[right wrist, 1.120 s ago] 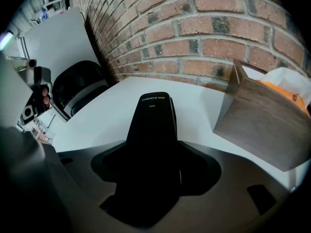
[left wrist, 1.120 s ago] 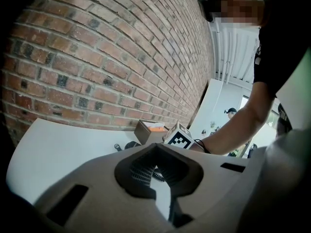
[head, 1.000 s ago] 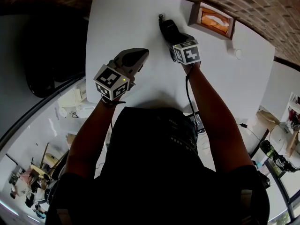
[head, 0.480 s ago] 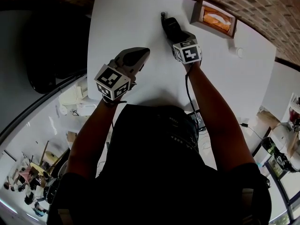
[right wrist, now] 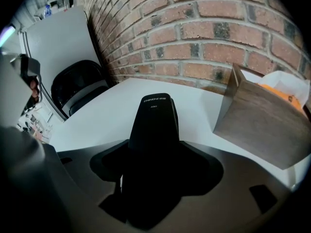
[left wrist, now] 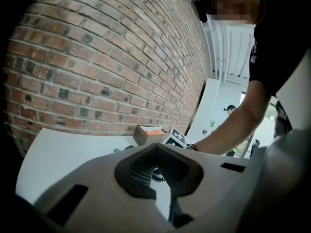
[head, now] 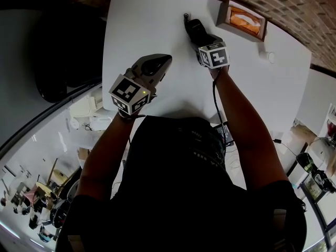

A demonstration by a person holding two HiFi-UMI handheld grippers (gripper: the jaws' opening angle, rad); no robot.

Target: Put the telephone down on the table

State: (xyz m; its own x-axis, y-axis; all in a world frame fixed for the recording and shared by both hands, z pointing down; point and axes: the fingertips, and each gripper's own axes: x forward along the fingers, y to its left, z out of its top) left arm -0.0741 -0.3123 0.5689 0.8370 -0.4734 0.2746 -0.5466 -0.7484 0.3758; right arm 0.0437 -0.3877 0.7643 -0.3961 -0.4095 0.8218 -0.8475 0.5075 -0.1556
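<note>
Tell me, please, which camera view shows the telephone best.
The right gripper view: the telephone fills its centre, clamped in the right gripper. The head view shows only its small dark end past that gripper; the left gripper view shows barely a glimpse behind its jaws.

The telephone handset point(head: 194, 29) sits between the jaws of the right gripper point(head: 202, 42), over the far part of the table point(head: 142, 20) and near the brick wall point(right wrist: 218, 28) along the table's far edge. To its right an open box point(head: 241, 19) stands on the table against that wall, with a small round object point(head: 271, 57) on the table nearer the person. The left gripper point(head: 166, 60) is over the table, left of the handset and nearer the person, and a chair point(right wrist: 77, 81) stands off the table's left side.
</note>
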